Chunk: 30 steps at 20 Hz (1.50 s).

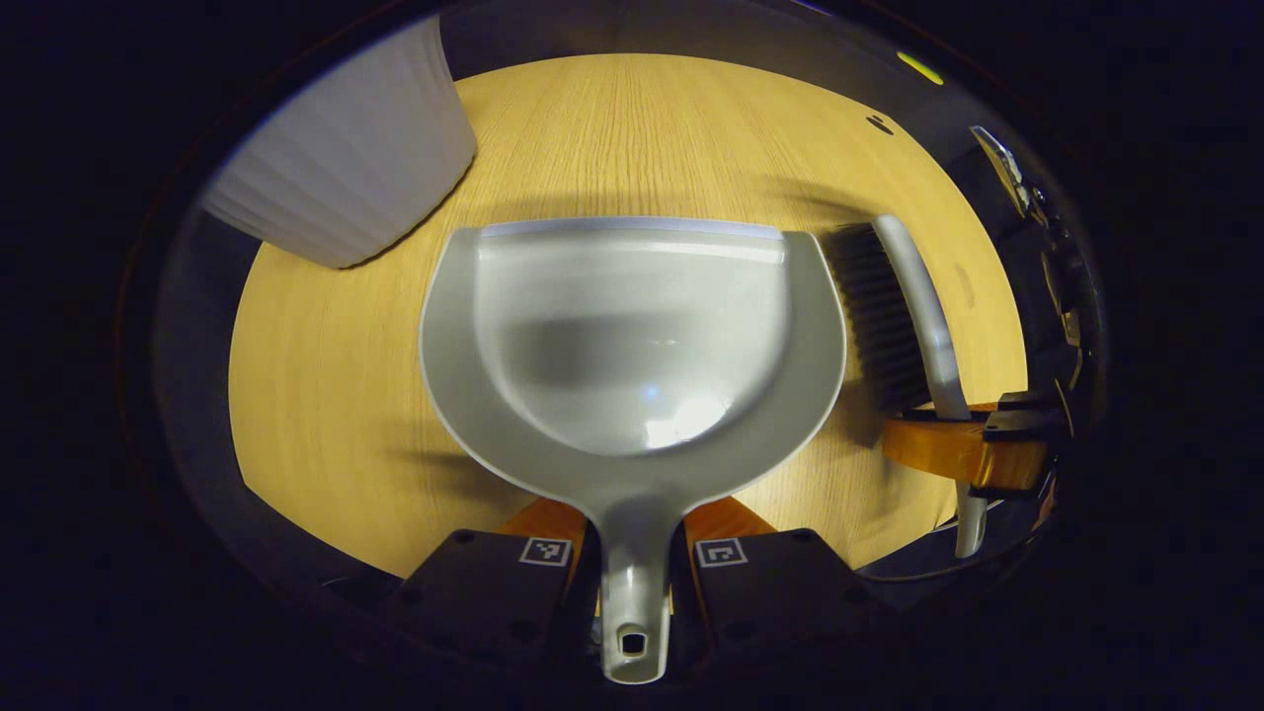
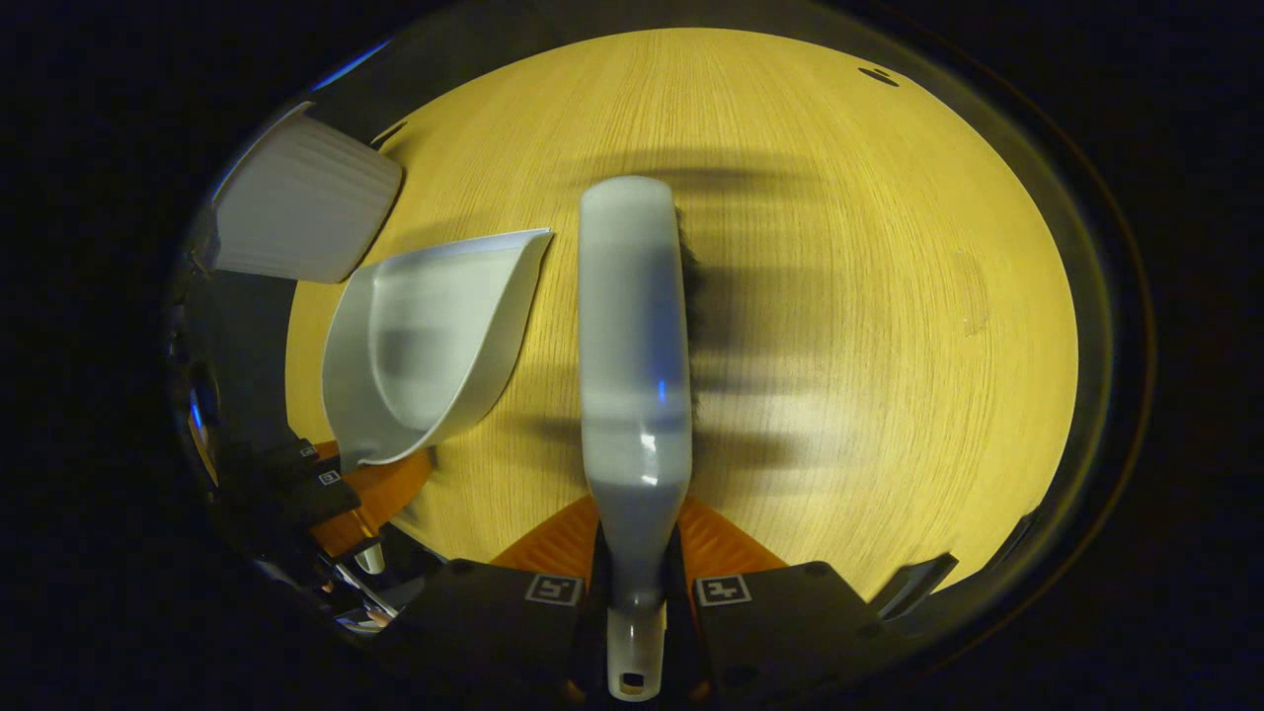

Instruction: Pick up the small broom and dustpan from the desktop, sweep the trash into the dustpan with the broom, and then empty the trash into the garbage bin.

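Left gripper view: our left claw (image 1: 632,568) sits at bottom centre, both fingers pinching the dustpan (image 1: 632,346) by its handle. The pan fills the middle of the frame, open lip toward the top, over the wooden desk (image 1: 326,395). We can't tell whether the lip touches the wood. The pan's inside looks bare.

Upper left of the same frame: a white ribbed bin (image 1: 346,168), near the pan's left corner but apart from it.

Right side of the frame: the broom (image 1: 904,316), dark bristles facing the pan's right edge, just beside it. The right claw (image 1: 973,444) grips its handle at lower right.

Right gripper view: the right claw (image 2: 637,583) is at bottom centre, fingers pressed on the broom (image 2: 632,346) handle. The broom's pale back runs up the middle of the frame, with bristles peeking out on its right side. It looks blurred.

Left of it is the dustpan (image 2: 425,346), seen side-on and tilted, held by the left claw (image 2: 346,494) at lower left. The bin (image 2: 296,207) is at upper left, the desk (image 2: 889,296) bare on the right.
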{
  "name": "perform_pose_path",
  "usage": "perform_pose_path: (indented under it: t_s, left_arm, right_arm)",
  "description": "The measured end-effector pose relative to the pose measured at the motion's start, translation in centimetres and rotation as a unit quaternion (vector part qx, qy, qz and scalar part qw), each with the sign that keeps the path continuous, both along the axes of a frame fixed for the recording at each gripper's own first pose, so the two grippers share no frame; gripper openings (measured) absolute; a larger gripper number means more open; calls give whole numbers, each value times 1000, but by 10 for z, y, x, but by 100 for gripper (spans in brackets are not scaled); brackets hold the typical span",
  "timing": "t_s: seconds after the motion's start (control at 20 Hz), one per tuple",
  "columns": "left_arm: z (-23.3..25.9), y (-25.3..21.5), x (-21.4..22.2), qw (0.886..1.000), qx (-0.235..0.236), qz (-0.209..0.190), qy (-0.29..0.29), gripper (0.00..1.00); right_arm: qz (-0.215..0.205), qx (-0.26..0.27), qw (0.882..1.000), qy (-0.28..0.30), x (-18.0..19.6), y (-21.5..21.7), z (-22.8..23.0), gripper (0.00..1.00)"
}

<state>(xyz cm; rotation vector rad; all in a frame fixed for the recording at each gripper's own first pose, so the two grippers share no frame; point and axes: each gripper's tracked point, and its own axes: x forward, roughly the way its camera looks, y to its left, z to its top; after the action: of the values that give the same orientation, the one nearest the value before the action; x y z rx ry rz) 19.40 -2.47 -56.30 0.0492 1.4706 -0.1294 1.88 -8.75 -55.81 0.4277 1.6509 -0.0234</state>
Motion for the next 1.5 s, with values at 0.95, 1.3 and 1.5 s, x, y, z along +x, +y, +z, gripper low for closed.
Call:
perform_pose_path:
  t_s: [0.95,1.3,1.5]
  left_arm:
    - [200,-8,-30,969,-83,-73,-220,72]
    - [323,-20,-29,876,-137,-48,-459,72]
    - [377,-7,-38,818,-125,-38,-559,72]
  right_arm:
    - [-91,10,948,-303,59,-19,210,96]
    - [-115,-62,795,-592,79,-38,348,95]
    - [-82,-106,783,-608,73,-47,353,96]
